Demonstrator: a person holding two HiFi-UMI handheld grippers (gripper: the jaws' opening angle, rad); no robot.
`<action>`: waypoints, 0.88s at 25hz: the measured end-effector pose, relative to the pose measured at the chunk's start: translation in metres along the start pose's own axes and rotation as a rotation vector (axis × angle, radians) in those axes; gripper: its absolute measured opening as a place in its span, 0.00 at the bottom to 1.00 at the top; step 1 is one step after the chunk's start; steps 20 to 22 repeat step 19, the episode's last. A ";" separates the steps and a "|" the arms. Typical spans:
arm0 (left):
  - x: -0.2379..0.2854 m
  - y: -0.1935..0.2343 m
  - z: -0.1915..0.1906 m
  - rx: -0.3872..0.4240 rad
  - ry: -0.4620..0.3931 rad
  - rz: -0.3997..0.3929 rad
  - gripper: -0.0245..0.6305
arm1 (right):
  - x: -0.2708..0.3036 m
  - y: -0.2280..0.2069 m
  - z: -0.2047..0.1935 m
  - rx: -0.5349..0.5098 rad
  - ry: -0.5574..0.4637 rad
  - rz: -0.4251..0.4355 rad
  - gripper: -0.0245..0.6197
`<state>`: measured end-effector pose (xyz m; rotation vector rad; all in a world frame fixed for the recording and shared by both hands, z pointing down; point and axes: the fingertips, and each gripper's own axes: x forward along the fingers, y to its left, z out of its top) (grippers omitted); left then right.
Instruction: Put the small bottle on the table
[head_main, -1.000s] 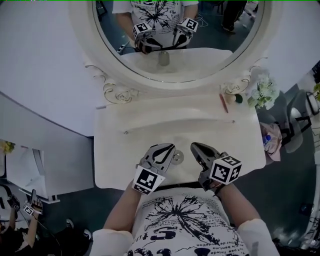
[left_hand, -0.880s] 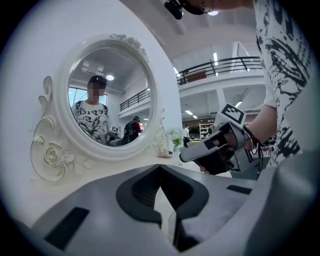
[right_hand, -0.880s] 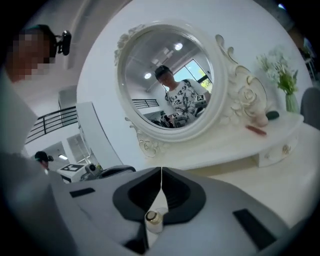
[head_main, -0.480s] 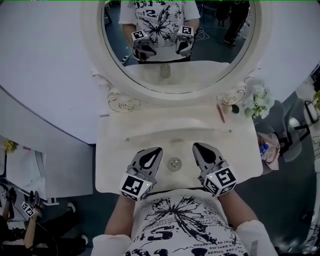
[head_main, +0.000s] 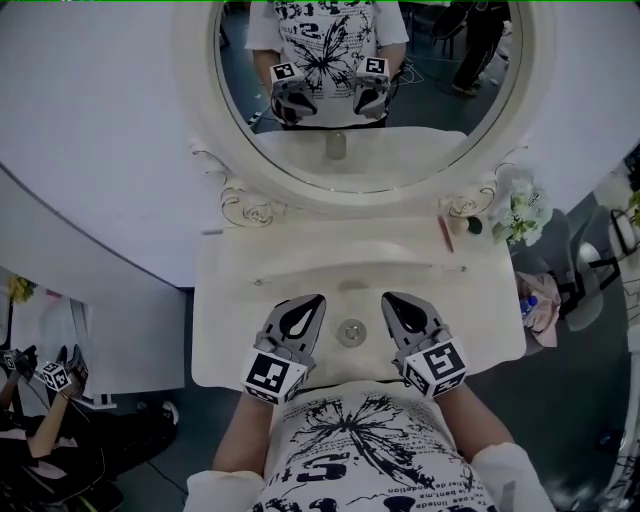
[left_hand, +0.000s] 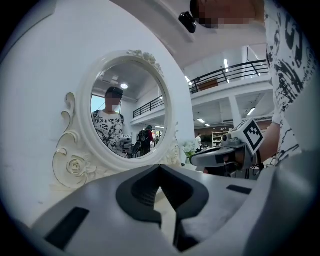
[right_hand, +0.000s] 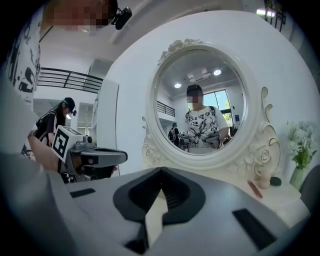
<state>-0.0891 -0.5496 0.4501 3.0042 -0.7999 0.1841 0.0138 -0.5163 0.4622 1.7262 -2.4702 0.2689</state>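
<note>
The small bottle (head_main: 351, 332) stands upright on the white dressing table (head_main: 232, 300), seen from above as a round cap. It sits in the gap between my two grippers and touches neither. My left gripper (head_main: 311, 300) is to its left, shut and empty. To the bottle's right is my right gripper (head_main: 391, 299), also shut and empty. In the left gripper view my own jaws (left_hand: 160, 167) meet at the tips, with the right gripper (left_hand: 220, 156) beside them. In the right gripper view the jaws (right_hand: 161, 170) are closed, and the left gripper (right_hand: 95, 157) shows at the left.
A large oval mirror (head_main: 360, 90) in an ornate white frame rises behind the table. White flowers (head_main: 520, 205), a thin red stick (head_main: 446, 232) and a small dark object (head_main: 473, 225) lie at the back right. Another person (head_main: 50, 430) sits at the lower left.
My left gripper has drawn back to the left, away from the bottle it was beside. The right gripper has shifted a little. The bottle stays standing on the table.
</note>
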 end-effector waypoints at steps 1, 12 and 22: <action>0.000 0.000 0.000 0.000 0.000 0.003 0.07 | 0.001 0.000 0.000 -0.003 0.000 -0.003 0.06; 0.001 -0.004 0.000 -0.002 0.014 0.000 0.07 | -0.004 0.005 0.001 -0.025 -0.009 -0.017 0.06; 0.002 -0.012 0.004 0.017 0.008 -0.006 0.07 | -0.011 0.002 -0.003 -0.022 0.001 -0.027 0.06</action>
